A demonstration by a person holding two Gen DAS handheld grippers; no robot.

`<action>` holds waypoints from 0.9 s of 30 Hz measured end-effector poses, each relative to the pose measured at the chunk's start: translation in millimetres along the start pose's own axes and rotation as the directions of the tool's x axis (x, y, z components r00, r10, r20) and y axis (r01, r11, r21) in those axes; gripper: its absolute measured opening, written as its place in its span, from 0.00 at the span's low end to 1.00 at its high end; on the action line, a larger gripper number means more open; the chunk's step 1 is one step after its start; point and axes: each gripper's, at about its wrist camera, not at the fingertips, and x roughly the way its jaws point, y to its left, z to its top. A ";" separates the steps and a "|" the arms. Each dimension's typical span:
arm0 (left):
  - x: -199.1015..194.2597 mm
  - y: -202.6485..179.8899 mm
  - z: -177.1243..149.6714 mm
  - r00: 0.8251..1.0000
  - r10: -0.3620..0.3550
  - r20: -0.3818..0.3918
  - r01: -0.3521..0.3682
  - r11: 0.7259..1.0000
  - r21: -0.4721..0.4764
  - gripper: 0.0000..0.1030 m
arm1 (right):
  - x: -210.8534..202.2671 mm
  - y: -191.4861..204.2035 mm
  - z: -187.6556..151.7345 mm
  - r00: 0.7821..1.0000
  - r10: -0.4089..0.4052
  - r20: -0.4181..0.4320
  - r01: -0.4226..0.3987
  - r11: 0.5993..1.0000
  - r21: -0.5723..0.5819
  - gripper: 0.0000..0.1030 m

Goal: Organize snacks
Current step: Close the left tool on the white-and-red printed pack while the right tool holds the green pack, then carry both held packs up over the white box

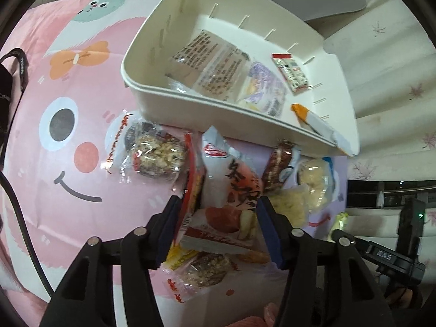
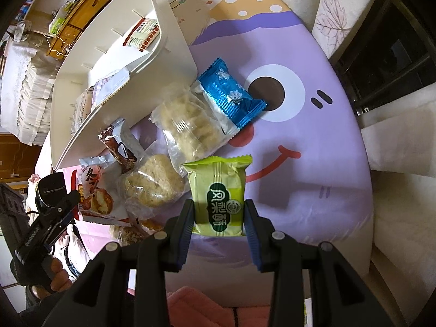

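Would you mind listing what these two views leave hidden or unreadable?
- Left wrist view: the packet under the left gripper, half covered by the red-and-white pack.
- Left wrist view: print on the bin's wrappers, too small to read.
- Right wrist view: the bin's far end, hidden by its wall.

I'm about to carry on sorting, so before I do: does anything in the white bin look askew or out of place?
Yes. One orange-and-white packet pokes over the rim of the white bin instead of lying flat inside like the others. Nothing looks torn or spilled. The remaining snacks are piled loosely on the mat beside the bin.
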 end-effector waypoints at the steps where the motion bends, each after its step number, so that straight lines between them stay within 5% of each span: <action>1: 0.8 1.6 0.1 1.000 0.019 0.006 -0.019 1.000 -0.003 0.38 | -1.1 -1.0 -0.2 1.000 0.000 0.001 0.000 1.000 -0.001 0.35; 4: 2.5 6.1 2.7 0.999 0.033 0.020 -0.033 0.999 -0.012 0.14 | -1.4 -0.6 -0.2 1.000 0.002 0.001 -0.002 1.000 -0.002 0.35; 8: -5.0 2.8 5.9 0.995 0.074 0.067 -0.075 0.997 0.015 0.02 | -1.6 -0.2 -0.4 1.000 0.005 0.000 -0.005 1.000 0.001 0.35; 19: -37.2 -6.0 6.7 0.989 0.084 0.121 -0.090 0.995 0.044 0.00 | -15.5 14.9 -3.7 0.999 0.037 0.017 -0.037 0.998 -0.053 0.35; 27: -56.7 -19.7 6.2 0.993 0.083 0.088 -0.094 0.989 0.117 0.00 | -46.8 39.6 6.7 0.988 0.117 0.100 -0.103 0.985 -0.137 0.35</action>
